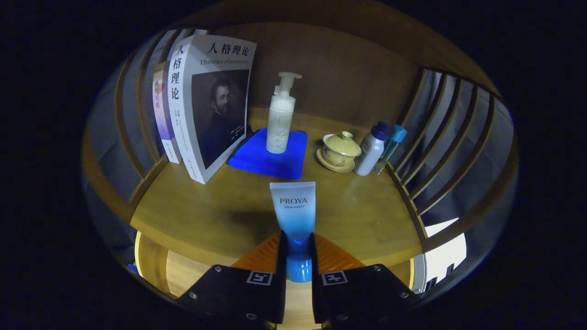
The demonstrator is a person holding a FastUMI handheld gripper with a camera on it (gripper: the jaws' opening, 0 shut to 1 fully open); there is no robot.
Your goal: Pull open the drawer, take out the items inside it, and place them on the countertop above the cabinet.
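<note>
My gripper (297,250) is shut on a blue-and-white cosmetic tube (294,215), cap end down between the fingers and flat end pointing forward. The tube hangs just above the front part of the wooden countertop (206,215). Beyond it, a white pump bottle (280,120) stands upright on a folded blue cloth (270,158). Below the countertop's front edge a lighter wooden surface (183,270) shows; I cannot tell whether it is the drawer.
Books (202,114) stand upright at the back left of the countertop. A lidded yellow cup on a saucer (340,151) and two small bottles (378,147) stand at the back right. Slatted wooden sides (440,137) close in both ends.
</note>
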